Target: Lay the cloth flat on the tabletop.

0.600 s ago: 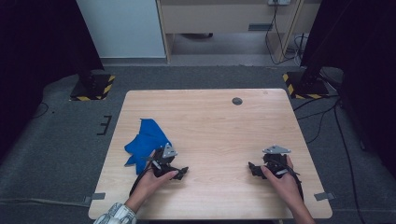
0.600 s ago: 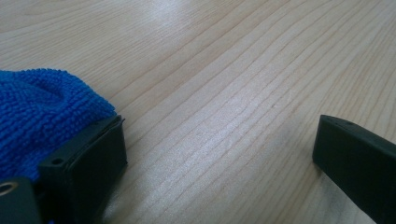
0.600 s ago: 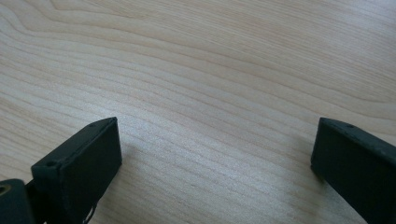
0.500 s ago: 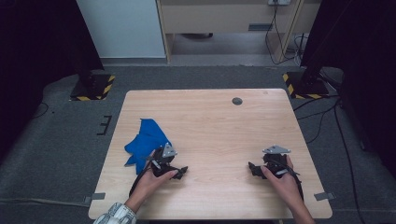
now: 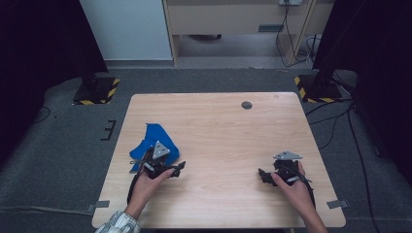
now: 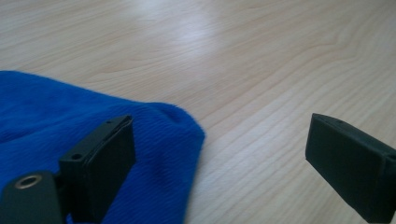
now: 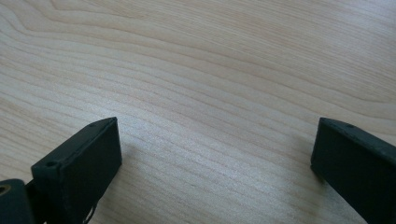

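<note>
Just beyond the left hand-held gripper [image 5: 171, 170], partly under it, lies a blue cloth [image 5: 148, 143], crumpled into a loose heap with one pointed fold reaching away from the person. Its colour is a strong royal blue, and the left gripper view brings out a soft, finely ribbed nap [image 6: 56, 116] and a rounded hem that the high view is too distant to show. That same close view has one jaw standing over the cloth's edge and the other over bare wood; whether the first pad touches the fabric cannot be told. From above, the left hand [image 5: 145, 182] and the grey plate on top of its tool show, as does the cloth's whole outline. The left hand-held gripper stands wide open and holds nothing. Well apart to its right, the right hand-held gripper [image 5: 265, 175] is likewise spread wide, with nothing but pale bench [image 7: 210, 93] grain between its jaws. Farther off, a small dark round disc [image 5: 247, 105] sits near the bench's far edge.
</note>
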`<control>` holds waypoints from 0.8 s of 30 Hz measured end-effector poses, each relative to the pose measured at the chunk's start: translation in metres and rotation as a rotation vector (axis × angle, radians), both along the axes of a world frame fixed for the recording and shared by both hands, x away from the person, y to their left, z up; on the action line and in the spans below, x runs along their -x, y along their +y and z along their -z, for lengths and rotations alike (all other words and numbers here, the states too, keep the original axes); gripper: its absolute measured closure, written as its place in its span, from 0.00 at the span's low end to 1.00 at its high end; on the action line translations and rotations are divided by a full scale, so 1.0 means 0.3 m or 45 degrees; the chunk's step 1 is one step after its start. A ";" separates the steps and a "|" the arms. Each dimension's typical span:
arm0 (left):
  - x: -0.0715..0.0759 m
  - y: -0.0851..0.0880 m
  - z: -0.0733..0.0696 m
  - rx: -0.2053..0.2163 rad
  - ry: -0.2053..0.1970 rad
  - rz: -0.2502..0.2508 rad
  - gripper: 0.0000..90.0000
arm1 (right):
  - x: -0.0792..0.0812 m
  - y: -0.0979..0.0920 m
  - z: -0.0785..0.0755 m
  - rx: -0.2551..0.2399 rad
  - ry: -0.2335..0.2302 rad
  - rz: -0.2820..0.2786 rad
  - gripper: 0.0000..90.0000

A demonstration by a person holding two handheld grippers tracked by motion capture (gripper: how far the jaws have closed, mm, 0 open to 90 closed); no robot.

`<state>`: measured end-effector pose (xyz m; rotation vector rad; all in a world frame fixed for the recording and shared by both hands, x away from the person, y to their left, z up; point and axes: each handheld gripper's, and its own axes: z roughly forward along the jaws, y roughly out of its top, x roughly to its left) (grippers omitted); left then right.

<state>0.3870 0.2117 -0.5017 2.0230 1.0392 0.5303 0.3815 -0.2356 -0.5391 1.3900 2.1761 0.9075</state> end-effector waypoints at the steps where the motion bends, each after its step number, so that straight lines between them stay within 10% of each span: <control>1: -0.002 0.012 -0.003 -0.015 -0.007 -0.024 0.09 | 0.000 0.000 0.000 0.000 0.000 0.000 0.02; 12: -0.039 0.150 0.002 -0.025 -0.004 -0.259 0.11 | 0.000 0.000 0.000 0.000 0.000 0.000 0.02; 24: -0.072 0.184 0.065 -0.084 0.121 -0.317 0.12 | 0.000 0.000 0.000 0.000 0.000 0.000 0.02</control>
